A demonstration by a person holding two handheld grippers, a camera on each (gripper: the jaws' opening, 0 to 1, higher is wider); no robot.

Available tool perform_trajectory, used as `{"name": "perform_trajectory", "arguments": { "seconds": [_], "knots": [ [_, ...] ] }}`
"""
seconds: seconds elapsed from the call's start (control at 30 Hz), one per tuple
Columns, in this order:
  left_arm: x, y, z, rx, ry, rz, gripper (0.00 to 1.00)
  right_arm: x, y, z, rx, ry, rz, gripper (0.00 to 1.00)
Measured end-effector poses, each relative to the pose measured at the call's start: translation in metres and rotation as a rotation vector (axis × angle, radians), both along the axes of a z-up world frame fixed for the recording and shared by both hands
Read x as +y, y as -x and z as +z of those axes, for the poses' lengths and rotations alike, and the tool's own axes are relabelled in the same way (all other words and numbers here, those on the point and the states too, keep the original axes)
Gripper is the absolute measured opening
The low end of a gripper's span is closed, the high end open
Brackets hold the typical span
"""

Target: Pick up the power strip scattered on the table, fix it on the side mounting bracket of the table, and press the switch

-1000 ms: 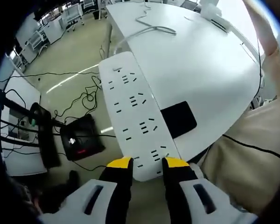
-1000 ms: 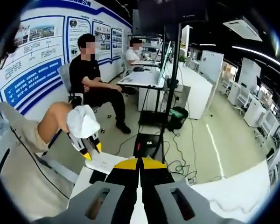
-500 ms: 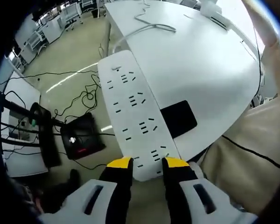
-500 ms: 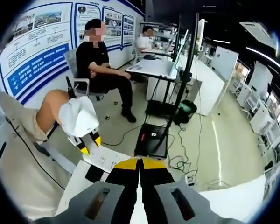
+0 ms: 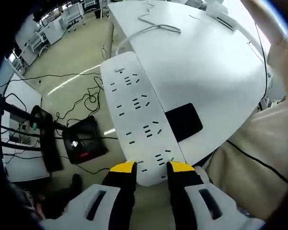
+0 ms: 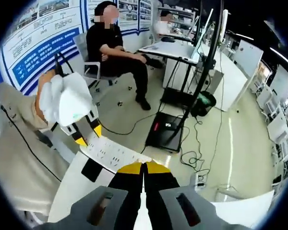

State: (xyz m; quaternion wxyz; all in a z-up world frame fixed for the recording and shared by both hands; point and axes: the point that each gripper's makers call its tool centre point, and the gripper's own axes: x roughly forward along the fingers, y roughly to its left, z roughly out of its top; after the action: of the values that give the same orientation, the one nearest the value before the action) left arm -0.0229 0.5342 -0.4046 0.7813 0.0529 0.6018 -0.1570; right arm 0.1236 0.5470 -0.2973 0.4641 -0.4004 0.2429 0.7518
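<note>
My left claw (image 5: 151,167) clamps the near end of the long white plastic power strip (image 5: 137,117), which stretches ahead over the white table's (image 5: 206,62) edge. My right claw (image 6: 144,167) is closed, empty. I'd keep it level while seeking the bracket.

Power strip (image 5: 137,112) showing white, dark socket slots in clusters. Table (image 5: 201,62) showing white; flat pad (image 5: 183,122) on it showing black. Left gripper (image 5: 151,168) showing yellow tips, black fingers, white body. Right gripper (image 6: 144,168) showing yellow tips, black fingers, grey body. Floor (image 5: 77,52) showing beige.
</note>
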Motion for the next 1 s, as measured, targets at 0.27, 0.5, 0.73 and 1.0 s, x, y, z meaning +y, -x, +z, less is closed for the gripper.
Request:
{"name": "perform_trajectory", "arguments": {
  "seconds": [0.27,0.5,0.73,1.0],
  "knots": [
    [0.0,0.0,0.0,-0.005,0.004,-0.003,0.31,-0.001,0.001,-0.031,-0.011,0.1,0.05,0.0],
    [0.0,0.0,0.0,-0.002,0.002,-0.006,0.31,0.002,0.004,-0.061,0.012,0.179,0.046,0.0],
    [0.0,0.0,0.0,-0.003,0.002,-0.008,0.31,0.001,0.009,-0.074,0.02,0.211,0.048,0.0],
    [0.0,0.0,0.0,-0.013,0.004,-0.006,0.31,-0.009,0.014,-0.084,0.0,0.27,0.061,0.0]
  ]
}}
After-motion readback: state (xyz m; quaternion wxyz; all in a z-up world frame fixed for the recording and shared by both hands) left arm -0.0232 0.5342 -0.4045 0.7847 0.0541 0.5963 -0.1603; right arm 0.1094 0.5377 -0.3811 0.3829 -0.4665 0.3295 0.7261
